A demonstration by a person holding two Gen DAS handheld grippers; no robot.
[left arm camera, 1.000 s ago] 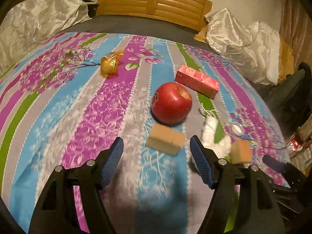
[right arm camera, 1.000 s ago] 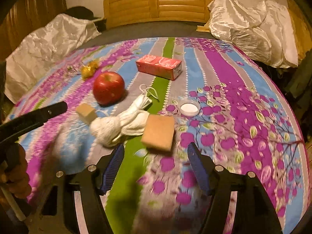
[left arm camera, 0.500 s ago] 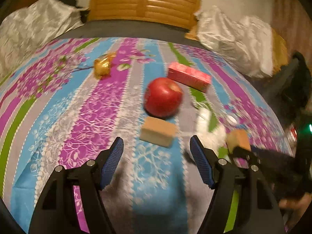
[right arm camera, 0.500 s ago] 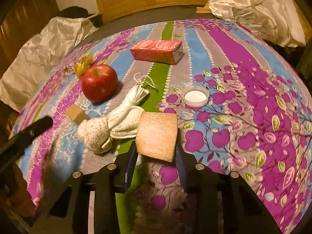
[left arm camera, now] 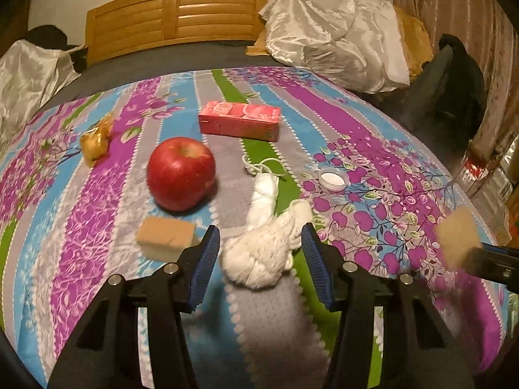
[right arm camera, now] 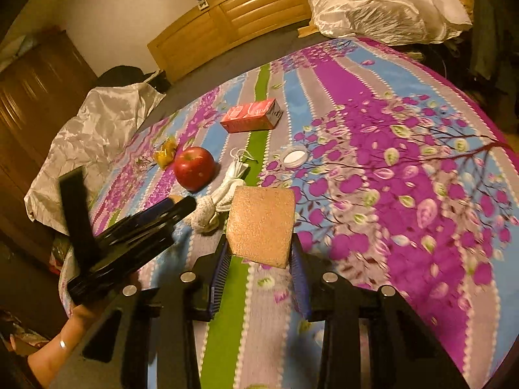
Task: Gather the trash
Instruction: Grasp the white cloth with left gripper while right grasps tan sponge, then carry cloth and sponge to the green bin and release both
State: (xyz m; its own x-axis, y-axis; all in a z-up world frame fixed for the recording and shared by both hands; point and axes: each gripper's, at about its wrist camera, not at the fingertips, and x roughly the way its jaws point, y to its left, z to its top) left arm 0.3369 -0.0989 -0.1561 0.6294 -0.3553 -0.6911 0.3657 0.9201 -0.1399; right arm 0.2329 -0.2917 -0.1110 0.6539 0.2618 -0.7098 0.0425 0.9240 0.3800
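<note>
My right gripper [right arm camera: 261, 270] is shut on a tan sponge block [right arm camera: 261, 225] and holds it above the striped floral bedspread [right arm camera: 389, 194]; the block also shows at the right edge of the left wrist view [left arm camera: 457, 238]. My left gripper [left arm camera: 259, 262] is open, its blue pads on either side of a white bundle of cloth and string [left arm camera: 259, 249], which lies on the spread. The bundle also shows in the right wrist view [right arm camera: 214, 209]. A second tan sponge block [left arm camera: 165, 236] lies just left of the left gripper.
A red apple [left arm camera: 181, 173], a pink carton [left arm camera: 239, 120], a gold wrapper [left arm camera: 94, 139] and a small white lid [left arm camera: 332, 178] lie on the spread. Silver pillows [left arm camera: 331, 39] and a wooden headboard [left arm camera: 175, 13] are behind. Clutter stands at the right bed edge [left arm camera: 486, 175].
My right gripper closed on the tan sponge block and lifted it off the spread. My left gripper moved right, from the smaller block to around the white bundle.
</note>
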